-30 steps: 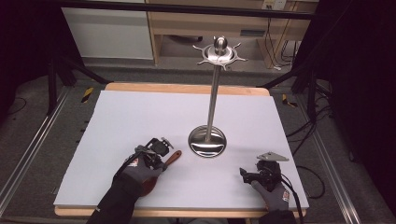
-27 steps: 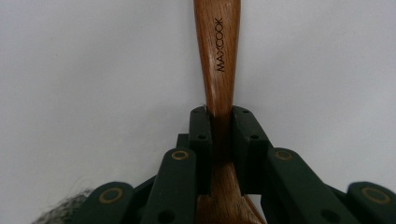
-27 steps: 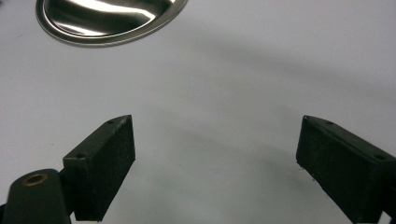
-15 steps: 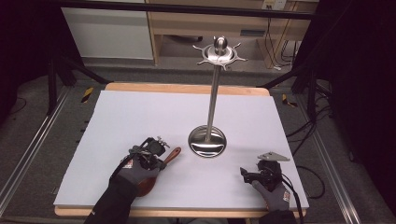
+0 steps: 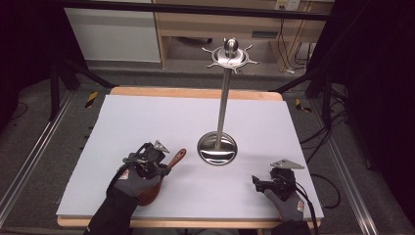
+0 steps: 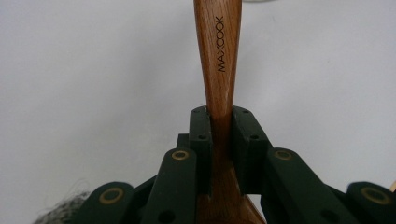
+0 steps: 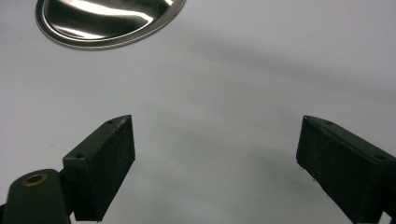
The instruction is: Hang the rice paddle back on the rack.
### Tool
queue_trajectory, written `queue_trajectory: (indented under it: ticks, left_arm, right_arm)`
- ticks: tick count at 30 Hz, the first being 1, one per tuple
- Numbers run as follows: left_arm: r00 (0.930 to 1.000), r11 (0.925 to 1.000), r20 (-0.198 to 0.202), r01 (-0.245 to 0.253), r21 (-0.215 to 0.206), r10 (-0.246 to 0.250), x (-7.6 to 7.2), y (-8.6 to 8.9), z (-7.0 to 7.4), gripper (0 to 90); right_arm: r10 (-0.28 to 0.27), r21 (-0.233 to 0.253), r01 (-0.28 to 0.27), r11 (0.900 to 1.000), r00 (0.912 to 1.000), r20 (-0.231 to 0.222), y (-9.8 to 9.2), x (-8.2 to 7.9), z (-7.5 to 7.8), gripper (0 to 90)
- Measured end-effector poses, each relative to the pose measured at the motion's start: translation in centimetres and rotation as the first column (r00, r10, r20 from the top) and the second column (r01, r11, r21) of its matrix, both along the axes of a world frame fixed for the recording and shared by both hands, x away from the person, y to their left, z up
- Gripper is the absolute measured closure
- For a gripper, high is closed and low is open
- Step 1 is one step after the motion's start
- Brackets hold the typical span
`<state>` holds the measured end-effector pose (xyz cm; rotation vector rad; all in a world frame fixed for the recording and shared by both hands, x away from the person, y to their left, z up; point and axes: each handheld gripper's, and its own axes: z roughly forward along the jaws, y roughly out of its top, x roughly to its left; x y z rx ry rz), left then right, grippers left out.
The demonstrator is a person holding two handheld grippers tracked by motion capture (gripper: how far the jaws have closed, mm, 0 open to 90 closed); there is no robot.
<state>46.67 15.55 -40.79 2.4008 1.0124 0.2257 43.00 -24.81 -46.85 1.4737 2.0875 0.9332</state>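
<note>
High view. The wooden spoon (image 5: 161, 176) lies on the white surface (image 5: 147, 122) at about 7 o'clock from the base of the steel utensil stand (image 5: 217, 148), its handle end pointing toward 2 o'clock and stopping just short of that base. The left gripper (image 5: 157, 161) sits over the handle near the bowl, with the gloved left hand (image 5: 137, 178) behind it. The right gripper (image 5: 259, 183) rests at about 4 o'clock from the base, well apart from the spoon. The stand's post rises to a hook ring (image 5: 230, 56) at the top; all hooks appear empty.

Left gripper view. The fingers (image 6: 201, 140) pinch the narrow neck of the spoon (image 6: 218, 56), one on each side, with no visible gap. The handle runs straight toward 12 o'clock. Whether the spoon has left the surface cannot be told.

Right gripper view. The fingers (image 7: 105, 163) are spread wide with nothing between them. The rim of the stand's base (image 7: 102, 23) lies at 11 o'clock.

Step in hand, as a judgement: the grasp on the spoon is secured and lifting follows. The next move calls for raising the spoon to hook height and presenting its handle end to a hook. No hanging hole is discernible. The right gripper is free to steady the stand.
</note>
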Motion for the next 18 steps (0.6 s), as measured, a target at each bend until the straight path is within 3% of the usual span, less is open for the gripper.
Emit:
queue_trajectory:
  ticks: [6,11,18]
  left_arm:
    - [0.9978,0.9980,0.067,-0.001,-0.063,0.005,-0.9,0.6,1.3,78.5]
    - [0.9897,0.9918,0.140,-0.013,-0.127,0.030,-1.5,0.8,2.2,78.5]
    - [0.9669,0.9749,0.243,-0.023,-0.221,0.078,-2.1,1.2,3.2,78.5]
  right_arm:
    - [-0.008,0.001,0.008,1.000,1.0000,0.001,0.0,0.0,0.0,11.6]
    - [-0.007,0.002,0.007,1.000,1.0000,0.006,0.0,-0.1,0.0,11.4]
    - [-0.014,0.000,0.014,1.000,0.9997,0.019,0.0,-0.1,0.0,10.9]
